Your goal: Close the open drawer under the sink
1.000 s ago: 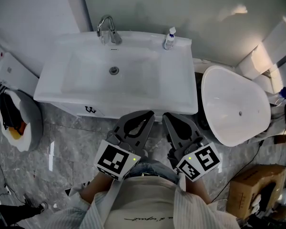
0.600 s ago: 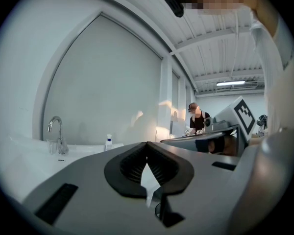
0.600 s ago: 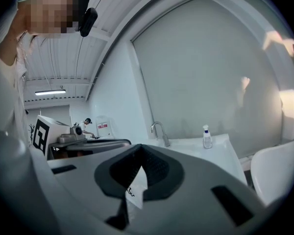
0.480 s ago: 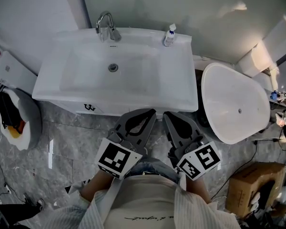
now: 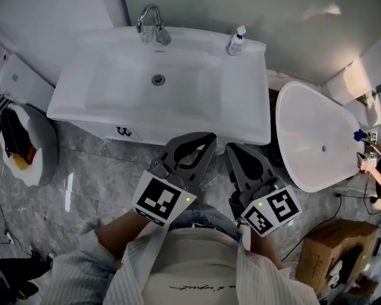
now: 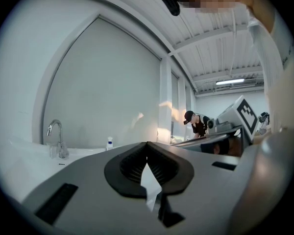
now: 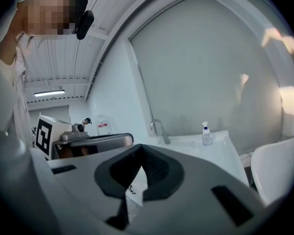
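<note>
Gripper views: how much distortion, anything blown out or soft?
Left gripper view: heavy fisheye, dark vignetted corners, wall edges bowed; the left gripper, jaws together, looks soft up close. Right gripper view: same bowing, sun patches blown out on the wall, faucet reasonably sharp. Head view: evenly lit sink, glare patch at the right edge.

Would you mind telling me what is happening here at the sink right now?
A person stands facing the white sink, holding a gripper in each hand close to the body, just in front of the sink's front edge. The left gripper and the right gripper both have their jaws together with nothing between them. From above, no drawer shows sticking out below the sink, so I cannot tell whether it is open.
</note>
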Action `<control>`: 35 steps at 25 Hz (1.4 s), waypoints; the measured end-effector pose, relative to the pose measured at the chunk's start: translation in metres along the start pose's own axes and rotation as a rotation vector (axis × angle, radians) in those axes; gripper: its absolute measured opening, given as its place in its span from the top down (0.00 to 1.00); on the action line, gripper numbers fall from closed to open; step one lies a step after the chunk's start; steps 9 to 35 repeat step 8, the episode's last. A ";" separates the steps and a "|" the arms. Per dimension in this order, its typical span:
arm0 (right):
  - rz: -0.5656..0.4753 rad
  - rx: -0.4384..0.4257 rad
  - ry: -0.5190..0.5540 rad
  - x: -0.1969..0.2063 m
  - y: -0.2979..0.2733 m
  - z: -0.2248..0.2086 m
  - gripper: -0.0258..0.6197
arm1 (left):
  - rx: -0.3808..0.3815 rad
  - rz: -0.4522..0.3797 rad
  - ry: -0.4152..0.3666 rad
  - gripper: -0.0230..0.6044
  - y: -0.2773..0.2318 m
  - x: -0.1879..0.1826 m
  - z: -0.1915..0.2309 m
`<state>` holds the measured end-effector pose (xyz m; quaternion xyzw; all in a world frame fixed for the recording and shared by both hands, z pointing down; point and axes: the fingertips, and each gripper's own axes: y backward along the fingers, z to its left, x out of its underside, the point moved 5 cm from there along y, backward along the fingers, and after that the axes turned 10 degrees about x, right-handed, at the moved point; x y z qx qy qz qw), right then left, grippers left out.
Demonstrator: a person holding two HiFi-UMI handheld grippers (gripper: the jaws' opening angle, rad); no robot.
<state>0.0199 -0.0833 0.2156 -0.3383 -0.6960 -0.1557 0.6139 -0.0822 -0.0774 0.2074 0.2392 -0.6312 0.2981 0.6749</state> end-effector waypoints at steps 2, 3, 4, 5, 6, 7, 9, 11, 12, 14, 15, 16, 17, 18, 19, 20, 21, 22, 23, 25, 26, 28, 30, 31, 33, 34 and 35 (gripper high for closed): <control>0.004 -0.002 0.000 0.001 -0.001 -0.001 0.95 | 0.016 -0.003 0.030 0.94 0.000 -0.003 0.001; 0.003 -0.003 0.001 0.000 -0.001 -0.001 0.95 | 0.026 -0.005 0.034 0.94 -0.001 -0.006 0.003; -0.001 -0.004 0.004 -0.001 -0.002 -0.002 0.95 | 0.038 -0.008 0.024 0.94 -0.002 -0.009 0.005; -0.007 -0.002 0.009 -0.003 -0.002 -0.004 0.95 | 0.052 -0.012 0.005 0.94 -0.004 -0.012 0.008; -0.013 0.000 0.014 -0.005 -0.002 -0.005 0.95 | 0.066 -0.013 -0.014 0.94 -0.006 -0.015 0.009; -0.019 0.003 0.020 -0.007 -0.002 -0.007 0.95 | 0.080 -0.013 -0.030 0.94 -0.008 -0.018 0.011; -0.025 0.007 0.025 -0.009 -0.001 -0.009 0.95 | 0.094 -0.012 -0.045 0.94 -0.011 -0.021 0.012; -0.025 0.007 0.025 -0.009 -0.001 -0.009 0.95 | 0.094 -0.012 -0.045 0.94 -0.011 -0.021 0.012; -0.025 0.007 0.025 -0.009 -0.001 -0.009 0.95 | 0.094 -0.012 -0.045 0.94 -0.011 -0.021 0.012; -0.025 0.007 0.025 -0.009 -0.001 -0.009 0.95 | 0.094 -0.012 -0.045 0.94 -0.011 -0.021 0.012; -0.025 0.007 0.025 -0.009 -0.001 -0.009 0.95 | 0.094 -0.012 -0.045 0.94 -0.011 -0.021 0.012; -0.025 0.007 0.025 -0.009 -0.001 -0.009 0.95 | 0.094 -0.012 -0.045 0.94 -0.011 -0.021 0.012; -0.025 0.007 0.025 -0.009 -0.001 -0.009 0.95 | 0.094 -0.012 -0.045 0.94 -0.011 -0.021 0.012; -0.025 0.007 0.025 -0.009 -0.001 -0.009 0.95 | 0.094 -0.012 -0.045 0.94 -0.011 -0.021 0.012; -0.025 0.007 0.025 -0.009 -0.001 -0.009 0.95 | 0.094 -0.012 -0.045 0.94 -0.011 -0.021 0.012; -0.025 0.007 0.025 -0.009 -0.001 -0.009 0.95 | 0.094 -0.012 -0.045 0.94 -0.011 -0.021 0.012; -0.025 0.007 0.025 -0.009 -0.001 -0.009 0.95 | 0.094 -0.012 -0.045 0.94 -0.011 -0.021 0.012; -0.025 0.007 0.025 -0.009 -0.001 -0.009 0.95 | 0.094 -0.012 -0.045 0.94 -0.011 -0.021 0.012; -0.025 0.007 0.025 -0.009 -0.001 -0.009 0.95 | 0.094 -0.012 -0.045 0.94 -0.011 -0.021 0.012; -0.025 0.007 0.025 -0.009 -0.001 -0.009 0.95 | 0.094 -0.012 -0.045 0.94 -0.011 -0.021 0.012; -0.025 0.007 0.025 -0.009 -0.001 -0.009 0.95 | 0.094 -0.012 -0.045 0.94 -0.011 -0.021 0.012; -0.025 0.007 0.025 -0.009 -0.001 -0.009 0.95 | 0.094 -0.012 -0.045 0.94 -0.011 -0.021 0.012; -0.025 0.007 0.025 -0.009 -0.001 -0.009 0.95 | 0.094 -0.012 -0.045 0.94 -0.011 -0.021 0.012; -0.025 0.007 0.025 -0.009 -0.001 -0.009 0.95 | 0.094 -0.012 -0.045 0.94 -0.011 -0.021 0.012; -0.025 0.007 0.025 -0.009 -0.001 -0.009 0.95 | 0.094 -0.012 -0.045 0.94 -0.011 -0.021 0.012; -0.025 0.007 0.025 -0.009 -0.001 -0.009 0.95 | 0.094 -0.012 -0.045 0.94 -0.011 -0.021 0.012; -0.025 0.007 0.025 -0.009 -0.001 -0.009 0.95 | 0.094 -0.012 -0.045 0.94 -0.011 -0.021 0.012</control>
